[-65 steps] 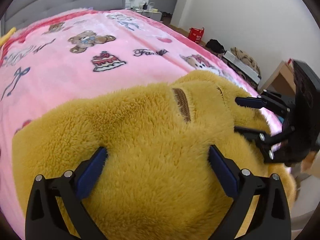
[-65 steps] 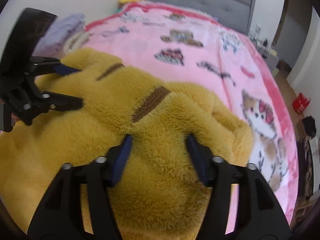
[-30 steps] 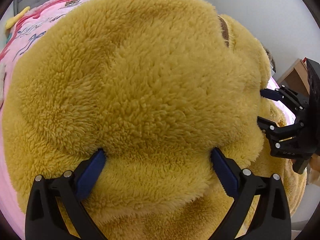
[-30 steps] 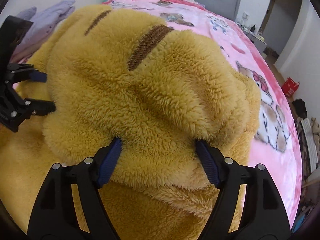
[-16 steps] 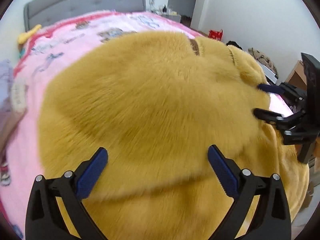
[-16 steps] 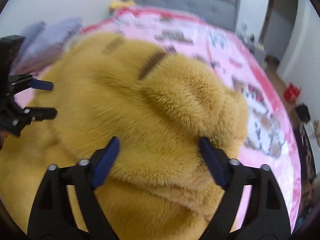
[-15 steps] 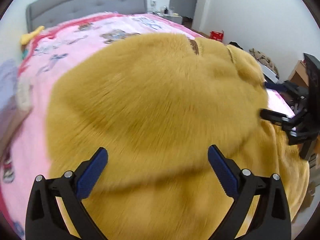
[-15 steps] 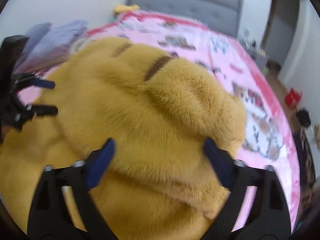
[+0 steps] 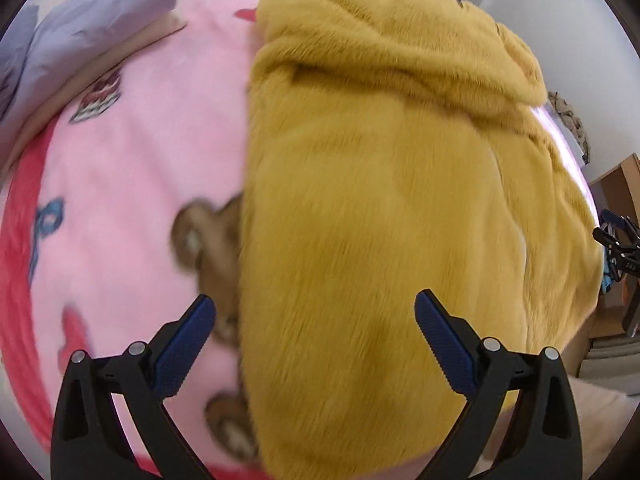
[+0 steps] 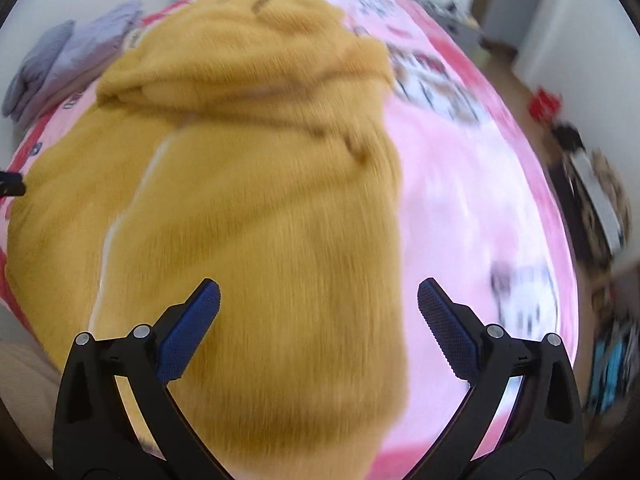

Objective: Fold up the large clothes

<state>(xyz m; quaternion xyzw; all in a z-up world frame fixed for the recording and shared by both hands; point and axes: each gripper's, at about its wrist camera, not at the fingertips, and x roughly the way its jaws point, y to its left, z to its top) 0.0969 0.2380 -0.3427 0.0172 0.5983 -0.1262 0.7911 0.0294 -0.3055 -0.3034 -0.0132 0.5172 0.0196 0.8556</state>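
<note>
Two views, both motion-blurred. Left wrist view: the left gripper (image 9: 314, 328) points steeply down, jaws wide apart, nothing pressed between the pads. The yellow fleece (image 9: 392, 200) lies on the pink blanket (image 9: 120, 160), filling the middle and right of the frame; its straight left edge runs from bottom to top of the view, passing between the two fingers, nearer the left one. Long axis of the garment runs away from the gripper toward the bunched, doubled-over part at the far end. A grey pile (image 9: 80, 32) sits well apart at upper left. The right gripper (image 9: 616, 244) shows only as a small piece at the right rim, beyond the fleece's right side; its state is not readable here. Right wrist view: right gripper (image 10: 318, 320) also has its jaws fully spread, holding nothing. Fleece (image 10: 260, 200) sits in the middle and left; its right edge runs up the frame between the fingers, nearer the right one, with bare blanket (image 10: 480, 200) beyond. Judgement: each gripper stands over its own side edge at the near end, so the left is nearer the left edge and the right nearer the right; the next grasp likely needs a descent onto the near hem or side edges.
</note>
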